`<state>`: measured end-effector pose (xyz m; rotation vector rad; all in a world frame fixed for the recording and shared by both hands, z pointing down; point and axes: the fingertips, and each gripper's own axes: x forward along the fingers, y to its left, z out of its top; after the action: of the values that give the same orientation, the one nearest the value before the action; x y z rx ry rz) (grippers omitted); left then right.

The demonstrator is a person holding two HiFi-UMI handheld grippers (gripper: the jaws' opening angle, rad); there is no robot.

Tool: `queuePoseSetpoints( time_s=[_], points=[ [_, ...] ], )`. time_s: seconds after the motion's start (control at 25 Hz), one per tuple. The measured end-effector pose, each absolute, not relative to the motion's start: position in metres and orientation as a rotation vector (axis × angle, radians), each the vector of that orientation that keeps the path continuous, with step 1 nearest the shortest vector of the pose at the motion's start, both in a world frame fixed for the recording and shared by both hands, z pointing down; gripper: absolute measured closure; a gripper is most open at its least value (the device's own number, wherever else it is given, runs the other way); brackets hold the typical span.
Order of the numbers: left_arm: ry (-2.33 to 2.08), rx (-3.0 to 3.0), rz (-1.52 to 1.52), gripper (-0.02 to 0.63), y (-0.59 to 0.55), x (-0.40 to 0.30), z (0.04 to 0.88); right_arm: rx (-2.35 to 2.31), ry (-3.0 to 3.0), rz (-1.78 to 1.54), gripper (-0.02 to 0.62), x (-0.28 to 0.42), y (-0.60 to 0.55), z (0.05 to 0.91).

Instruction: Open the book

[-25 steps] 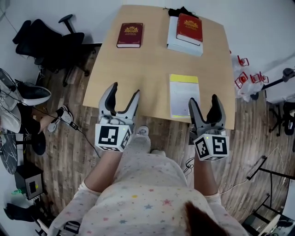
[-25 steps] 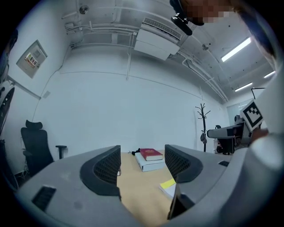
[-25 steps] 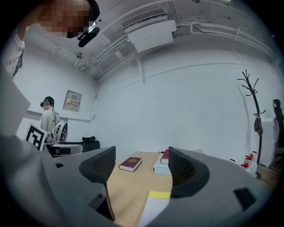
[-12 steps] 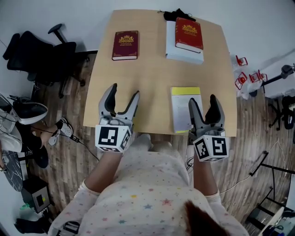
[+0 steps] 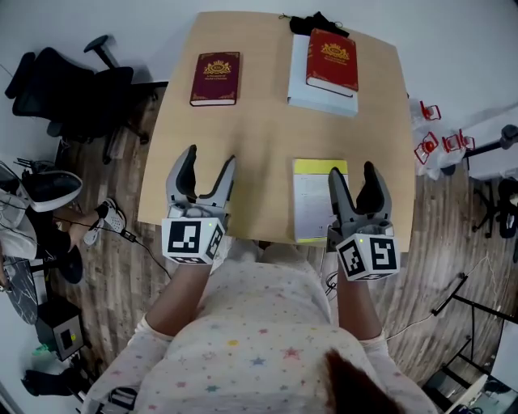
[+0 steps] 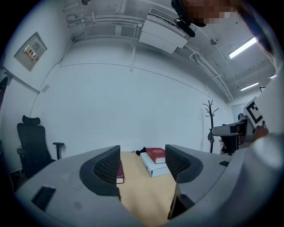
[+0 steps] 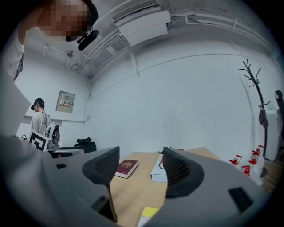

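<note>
There is 1 wooden table (image 5: 267,154). On it lie 2 dark red books with gold crests, the left book (image 5: 215,78) and the right book (image 5: 332,60), plus 1 thick white volume (image 5: 298,81), 1 yellow-headed notepad (image 5: 312,202) and 1 black bundle (image 5: 316,23). There are 2 grippers, the left gripper (image 5: 210,155) and the right gripper (image 5: 352,169). There is 1 black office chair (image 5: 77,85).

Mid table (image 5: 267,137) is bare wood, w/ lots of room to pass. Upper left of the head view: a dark red book (image 5: 215,78) lies flat, free on all sides. Upper right: a red book (image 5: 332,60) sits on a white box (image 5: 312,93), w/ a black thing (image 5: 317,23) at the far end. Lower right: a yellow-topped pad (image 5: 312,202) lies right by the right gripper (image 5: 352,171), jaws apart, nothing btwn them. Lower left: the left gripper (image 5: 210,158), jaws apart too, is over bare wood. An office chair (image 5: 77,81) stands off the table's left side.
</note>
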<state>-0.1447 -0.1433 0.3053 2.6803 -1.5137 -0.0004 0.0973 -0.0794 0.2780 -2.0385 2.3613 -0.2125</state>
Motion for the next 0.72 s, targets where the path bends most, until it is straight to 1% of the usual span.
queuePoseSetpoints(
  time_s=[0.16, 0.44, 0.72],
  points=[
    [-1.529, 2.671, 0.009, 0.319, -0.149, -0.136, 0.306, -2.052, 2.37, -0.241, 0.291, 0.108, -0.087, 0.284],
    [-1.554, 2.633, 0.046, 0.319, -0.152, -0.133, 0.326, -2.048, 2.407, -0.344, 0.301, 0.11, -0.096, 0.318],
    [-1.557, 2.604, 0.074, 0.319, -0.152, -0.131, 0.35, -2.041, 2.444, -0.469, 0.353, 0.104, -0.099, 0.359]
  ],
)
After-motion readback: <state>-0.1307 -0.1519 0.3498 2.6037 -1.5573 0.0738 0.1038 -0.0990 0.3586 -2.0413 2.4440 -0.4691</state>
